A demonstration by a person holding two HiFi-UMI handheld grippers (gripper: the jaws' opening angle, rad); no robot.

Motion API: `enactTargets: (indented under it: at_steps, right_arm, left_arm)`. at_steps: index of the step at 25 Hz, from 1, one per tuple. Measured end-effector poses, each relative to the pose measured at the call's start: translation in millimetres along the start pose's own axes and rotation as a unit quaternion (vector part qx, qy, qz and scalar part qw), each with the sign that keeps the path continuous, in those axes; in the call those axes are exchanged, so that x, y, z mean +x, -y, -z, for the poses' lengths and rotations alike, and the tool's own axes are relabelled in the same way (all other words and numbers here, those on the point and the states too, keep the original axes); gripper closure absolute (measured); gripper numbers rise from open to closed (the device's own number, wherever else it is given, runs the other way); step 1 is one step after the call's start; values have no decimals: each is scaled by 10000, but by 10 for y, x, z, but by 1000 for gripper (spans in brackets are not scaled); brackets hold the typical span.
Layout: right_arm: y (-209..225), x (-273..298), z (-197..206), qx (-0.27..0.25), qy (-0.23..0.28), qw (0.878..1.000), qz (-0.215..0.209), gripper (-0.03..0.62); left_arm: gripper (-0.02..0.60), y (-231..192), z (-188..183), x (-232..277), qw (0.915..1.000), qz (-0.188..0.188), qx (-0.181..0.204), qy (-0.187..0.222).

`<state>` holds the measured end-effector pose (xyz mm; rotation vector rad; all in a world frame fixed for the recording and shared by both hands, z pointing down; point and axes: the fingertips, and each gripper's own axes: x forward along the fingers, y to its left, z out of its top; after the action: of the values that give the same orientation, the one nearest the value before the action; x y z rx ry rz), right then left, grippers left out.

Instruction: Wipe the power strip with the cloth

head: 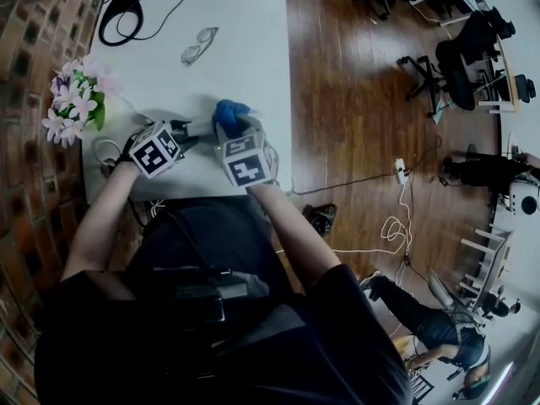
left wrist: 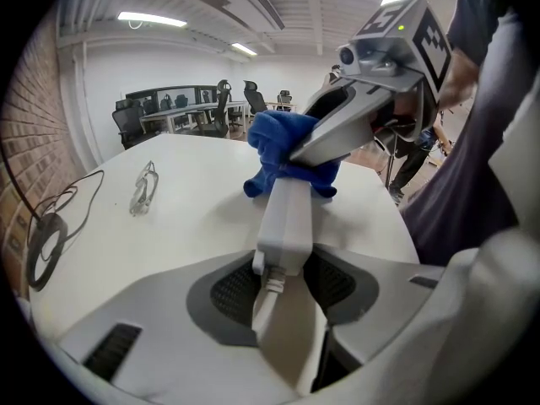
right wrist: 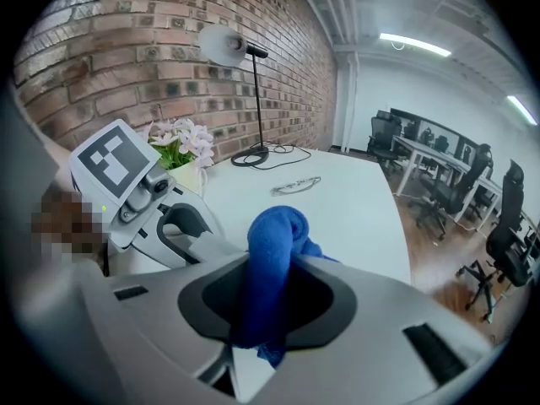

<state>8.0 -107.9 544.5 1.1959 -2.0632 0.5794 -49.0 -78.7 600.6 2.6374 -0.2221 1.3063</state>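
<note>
The left tool (left wrist: 283, 287) has its jaws partly closed on the cord end of the white strip (left wrist: 287, 213), which points away from it across the white desk (head: 245, 24). The right tool (right wrist: 268, 306) has its jaws nearly together, pinching a bunched blue cloth (right wrist: 274, 251). The cloth sits over the strip's far end, touching it. Glasses (head: 198, 45) lie farther out on the desk, well apart from the strip. Flowers (head: 76, 99) stand at the brick-wall side, and a lamp (right wrist: 228, 45) stands beyond them.
</note>
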Motion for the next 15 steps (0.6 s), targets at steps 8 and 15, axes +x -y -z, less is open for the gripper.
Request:
enactTargets:
  at_steps: [8, 15]
  right_arm:
    - [-231, 76, -78, -170, 60, 9994, -303, 513]
    - [-408, 136, -151, -284, 81, 9983, -506, 513]
  left_arm:
    - [407, -14, 44, 19, 10000, -70, -8, -43]
    - [407, -5, 32, 13, 10000, 15, -53, -38]
